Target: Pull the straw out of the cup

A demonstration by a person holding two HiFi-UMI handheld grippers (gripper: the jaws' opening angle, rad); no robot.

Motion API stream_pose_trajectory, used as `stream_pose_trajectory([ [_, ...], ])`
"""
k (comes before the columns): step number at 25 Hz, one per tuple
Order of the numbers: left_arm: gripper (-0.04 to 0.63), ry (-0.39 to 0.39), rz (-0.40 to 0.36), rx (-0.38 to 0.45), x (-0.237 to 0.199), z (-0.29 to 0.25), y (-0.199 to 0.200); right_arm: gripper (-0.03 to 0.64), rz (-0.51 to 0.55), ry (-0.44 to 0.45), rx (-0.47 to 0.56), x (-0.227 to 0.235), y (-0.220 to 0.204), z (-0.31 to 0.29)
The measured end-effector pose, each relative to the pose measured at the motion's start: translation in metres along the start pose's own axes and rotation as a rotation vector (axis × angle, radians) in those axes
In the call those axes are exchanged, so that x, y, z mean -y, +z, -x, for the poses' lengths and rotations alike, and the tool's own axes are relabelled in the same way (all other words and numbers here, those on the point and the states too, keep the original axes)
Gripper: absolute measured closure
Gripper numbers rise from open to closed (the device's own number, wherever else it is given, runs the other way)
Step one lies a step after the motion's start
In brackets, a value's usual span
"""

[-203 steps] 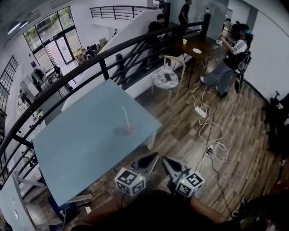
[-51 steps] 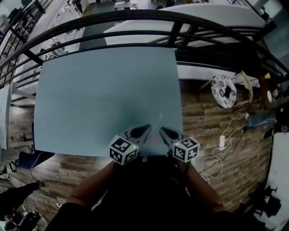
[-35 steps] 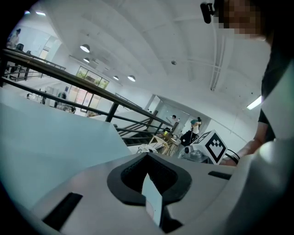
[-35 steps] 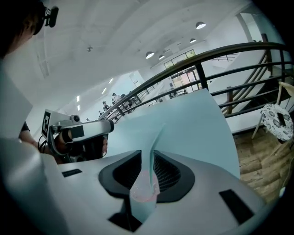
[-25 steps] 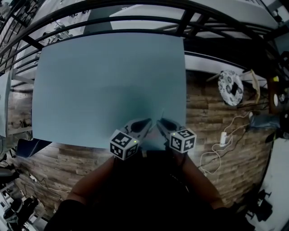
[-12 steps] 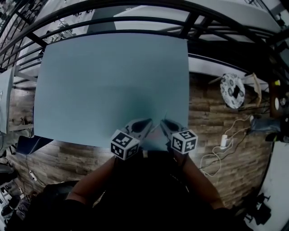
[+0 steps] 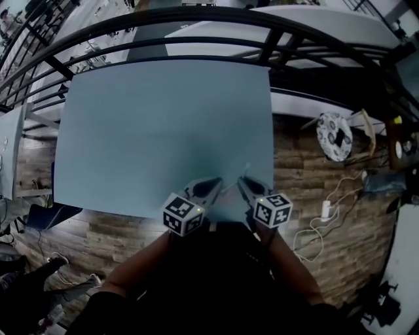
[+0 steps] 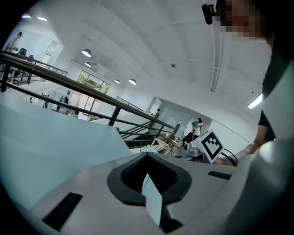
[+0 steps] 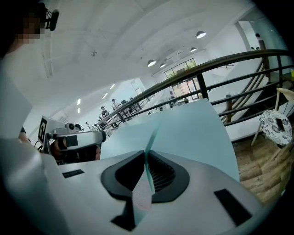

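A thin pale straw (image 7: 243,171) slants up over the near edge of the light blue table (image 7: 150,124). It runs between the jaws of my right gripper (image 7: 241,180), which is shut on it. In the right gripper view the straw (image 9: 154,133) sticks out past the right gripper's (image 9: 146,153) tips. A translucent pinkish cup (image 9: 141,199) shows low between its jaws. My left gripper (image 7: 218,184) is beside the right one, shut on the cup (image 7: 226,203). In the left gripper view a pale sheet of the cup's wall (image 8: 152,204) is pinched in my left gripper (image 8: 147,156).
A black railing (image 7: 196,16) runs along the table's far side. On the wooden floor to the right stand a chair with a patterned cushion (image 7: 334,135) and a power strip with white cables (image 7: 325,209). Both grippers hang over the table's near edge.
Over the last second the grippers have stayed together at the near edge, with the right one shifting slightly to the right. Eight seconds ago the cup stood alone on the table.
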State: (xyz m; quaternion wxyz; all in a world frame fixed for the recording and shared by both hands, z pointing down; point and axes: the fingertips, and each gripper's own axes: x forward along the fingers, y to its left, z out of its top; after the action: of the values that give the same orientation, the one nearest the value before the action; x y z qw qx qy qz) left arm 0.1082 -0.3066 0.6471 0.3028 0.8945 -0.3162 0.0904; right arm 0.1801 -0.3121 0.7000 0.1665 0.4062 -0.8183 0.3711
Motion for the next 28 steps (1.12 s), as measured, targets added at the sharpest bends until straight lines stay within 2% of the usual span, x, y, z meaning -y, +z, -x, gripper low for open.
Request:
stream_pose_trajectory([
  [6, 0.584, -0.03, -0.068, 0.032, 0.007, 0.015, 0.023, 0.577, 0.006, -0.013, 0.076, -0.016, 0.016, 0.021],
  [14, 0.584, -0.068, -0.119, 0.073, 0.019, 0.048, 0.058, 0.577, 0.043, -0.053, 0.183, -0.045, 0.039, 0.053],
  [24, 0.584, -0.151, -0.144, 0.075, 0.036, 0.059, 0.055, 0.577, 0.07, -0.087, 0.243, -0.069, 0.04, 0.072],
  [28, 0.584, -0.156, -0.158, 0.096, 0.045, 0.064, 0.061, 0.577, 0.076, -0.057, 0.285, -0.079, 0.045, 0.081],
])
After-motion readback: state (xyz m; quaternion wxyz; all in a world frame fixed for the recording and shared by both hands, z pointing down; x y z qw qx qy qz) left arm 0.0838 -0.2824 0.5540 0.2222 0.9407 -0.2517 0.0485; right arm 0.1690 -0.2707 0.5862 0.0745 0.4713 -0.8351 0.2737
